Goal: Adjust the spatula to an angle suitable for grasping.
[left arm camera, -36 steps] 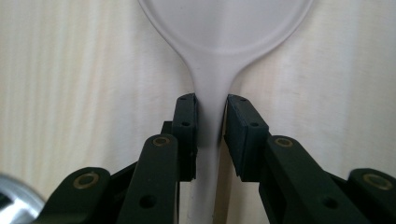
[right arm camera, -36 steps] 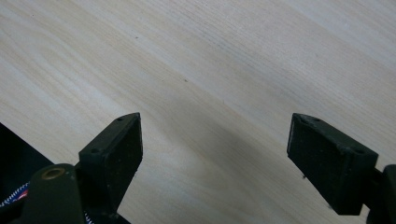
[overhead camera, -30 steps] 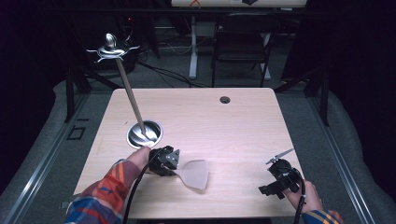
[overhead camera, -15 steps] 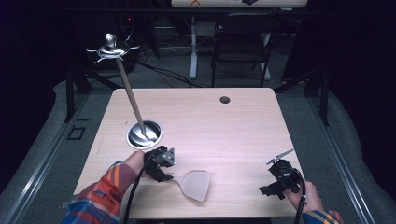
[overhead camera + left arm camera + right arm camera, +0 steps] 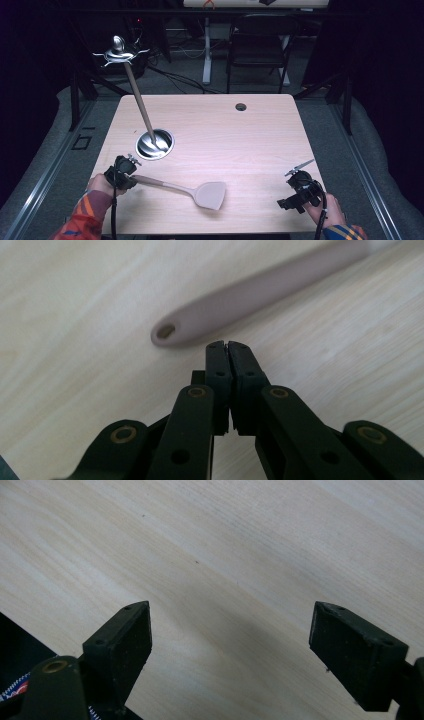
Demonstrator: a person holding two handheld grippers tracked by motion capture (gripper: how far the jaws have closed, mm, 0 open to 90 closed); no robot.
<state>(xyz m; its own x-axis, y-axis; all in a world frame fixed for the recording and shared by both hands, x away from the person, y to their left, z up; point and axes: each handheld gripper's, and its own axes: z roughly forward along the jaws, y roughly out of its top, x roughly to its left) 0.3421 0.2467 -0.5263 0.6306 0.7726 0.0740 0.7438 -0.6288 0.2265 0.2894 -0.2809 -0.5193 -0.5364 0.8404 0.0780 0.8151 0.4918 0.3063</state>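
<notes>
Left tongs (image 5: 227,346) pressed together, empty, beside spatula (image 5: 192,190) handle | right tongs (image 5: 230,645) spread wide near table (image 5: 260,140) corner

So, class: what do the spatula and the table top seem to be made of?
Spatula: probably silicone or matte plastic; one even taupe colour, no shine, with a rounded handle end and a hanging hole in the left gripper view.
Table top: pale wood or wood-look laminate; fine straight grain lines with a soft sheen. The pictures cannot settle which.

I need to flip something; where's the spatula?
The spatula lies flat near the table's front edge, left of centre in the high view, handle end by the left gripper.
</notes>
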